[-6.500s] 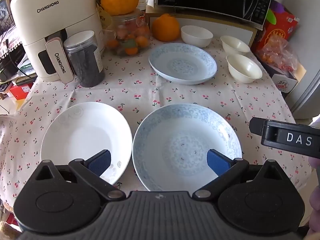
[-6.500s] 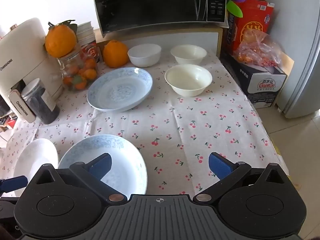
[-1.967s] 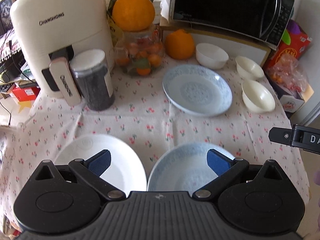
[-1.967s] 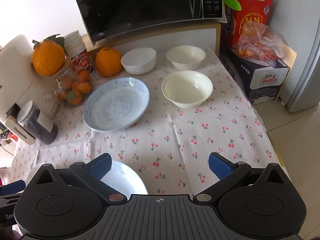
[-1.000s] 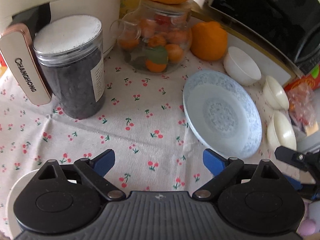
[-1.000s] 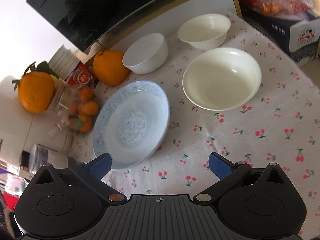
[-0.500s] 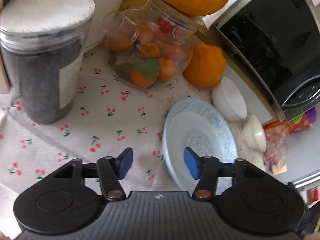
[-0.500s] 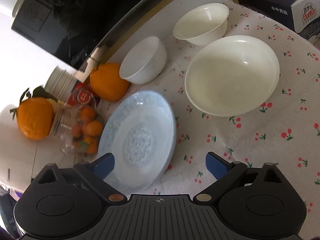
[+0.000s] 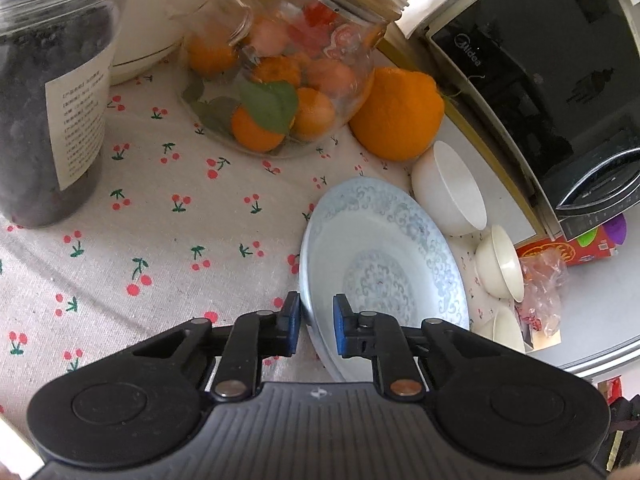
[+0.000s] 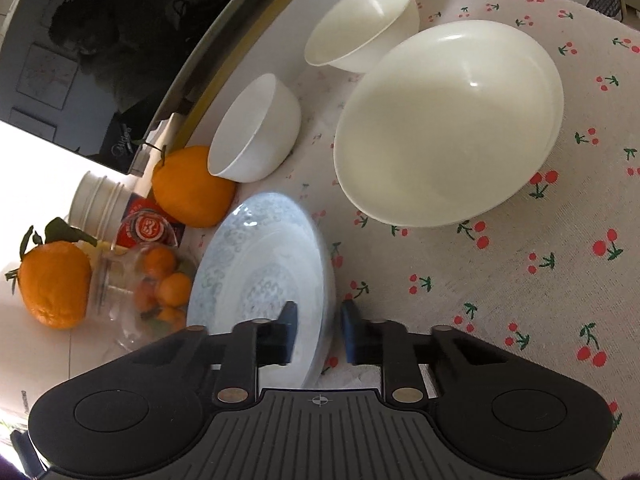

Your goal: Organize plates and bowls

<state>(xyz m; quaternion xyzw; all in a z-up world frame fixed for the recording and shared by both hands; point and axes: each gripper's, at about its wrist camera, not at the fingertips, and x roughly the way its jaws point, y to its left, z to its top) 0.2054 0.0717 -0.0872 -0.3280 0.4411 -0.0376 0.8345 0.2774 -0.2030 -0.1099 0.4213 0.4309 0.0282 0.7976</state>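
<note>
Straddling the blue-patterned plate point(image 9: 384, 276) at lower centre, the left gripper point(image 9: 316, 324) has narrowed jaws on its near rim; the right gripper point(image 10: 318, 332) likewise brackets the opposite rim, below the white bowls point(image 10: 448, 128).

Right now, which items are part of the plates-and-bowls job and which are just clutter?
Job:
- blue patterned plate, left tongs and right tongs straddling opposite rims
- large cream bowl
- two small white bowls

Clutter:
- fruit jar
- loose orange
- dark jar
- microwave
</note>
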